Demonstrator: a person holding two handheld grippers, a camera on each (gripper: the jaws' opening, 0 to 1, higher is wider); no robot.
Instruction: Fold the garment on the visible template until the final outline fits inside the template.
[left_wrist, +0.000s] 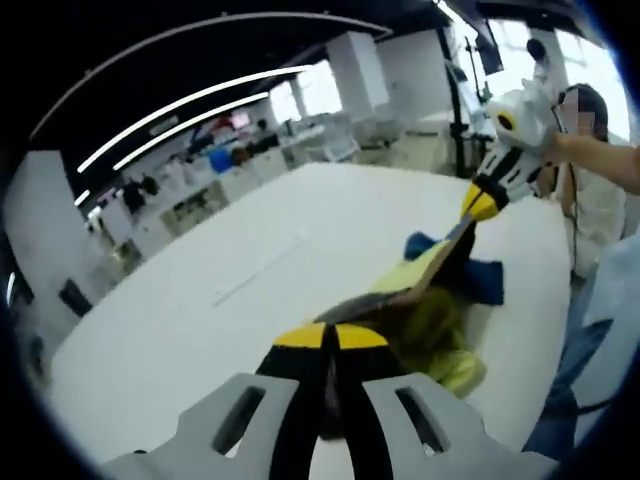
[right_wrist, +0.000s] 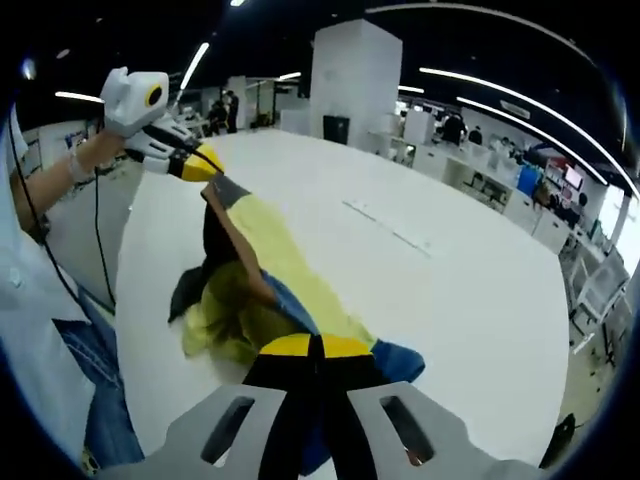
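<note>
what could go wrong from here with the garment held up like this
1. Both grippers, left and right, pinch the garment stretched between them, with the middle sagging in a bunched heap on the table. Laid down like this, it would likely crease rather than fold flat.
2. Each grip looks to be on a narrow bit of cloth, so a corner may slip out.
3. The heap lies near the table's edge by the person and might slide off.

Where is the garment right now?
The garment hangs stretched above the white table, pinched at opposite ends by the left hand-held gripper and the right hand-held gripper, with its yellow middle sagging onto the tabletop.
</note>
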